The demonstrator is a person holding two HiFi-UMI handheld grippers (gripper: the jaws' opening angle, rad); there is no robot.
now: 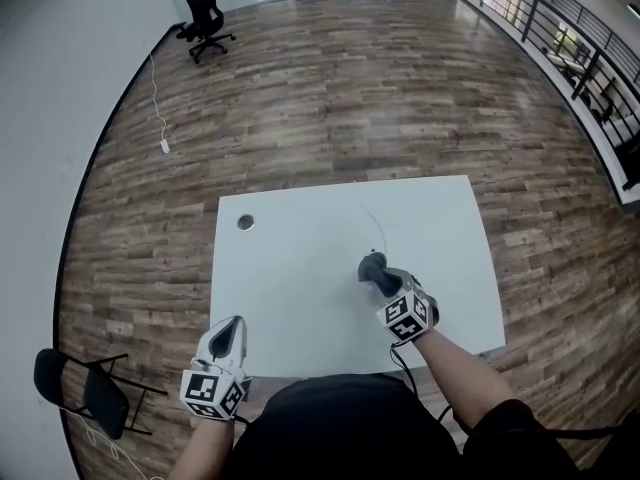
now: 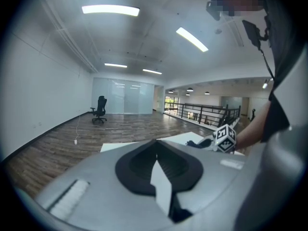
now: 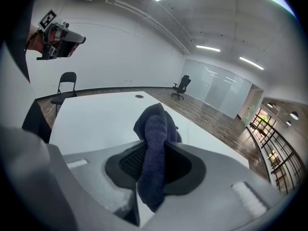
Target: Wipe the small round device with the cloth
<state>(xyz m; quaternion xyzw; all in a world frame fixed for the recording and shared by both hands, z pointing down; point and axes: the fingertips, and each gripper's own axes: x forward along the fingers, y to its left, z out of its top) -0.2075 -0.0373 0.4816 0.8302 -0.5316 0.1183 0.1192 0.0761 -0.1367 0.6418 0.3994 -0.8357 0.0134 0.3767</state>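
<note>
The small round device (image 1: 246, 222) lies flat near the far left corner of the white table (image 1: 300, 298); in the right gripper view the device (image 3: 139, 96) is a small dark disc far ahead. My right gripper (image 1: 382, 280) hovers over the table's middle right, shut on a dark blue cloth (image 1: 371, 265) that bunches up between its jaws and sticks out past the tips (image 3: 155, 143). Well short of the device, my left gripper (image 1: 228, 338) is at the table's front left edge. Its jaws (image 2: 156, 146) are shut with nothing between them.
A thin cable (image 1: 375, 230) runs across the table beyond the cloth. A black folding chair (image 1: 85, 388) stands on the wooden floor at the front left. An office chair (image 1: 204, 16) is far back, and a railing (image 1: 590, 58) runs along the right.
</note>
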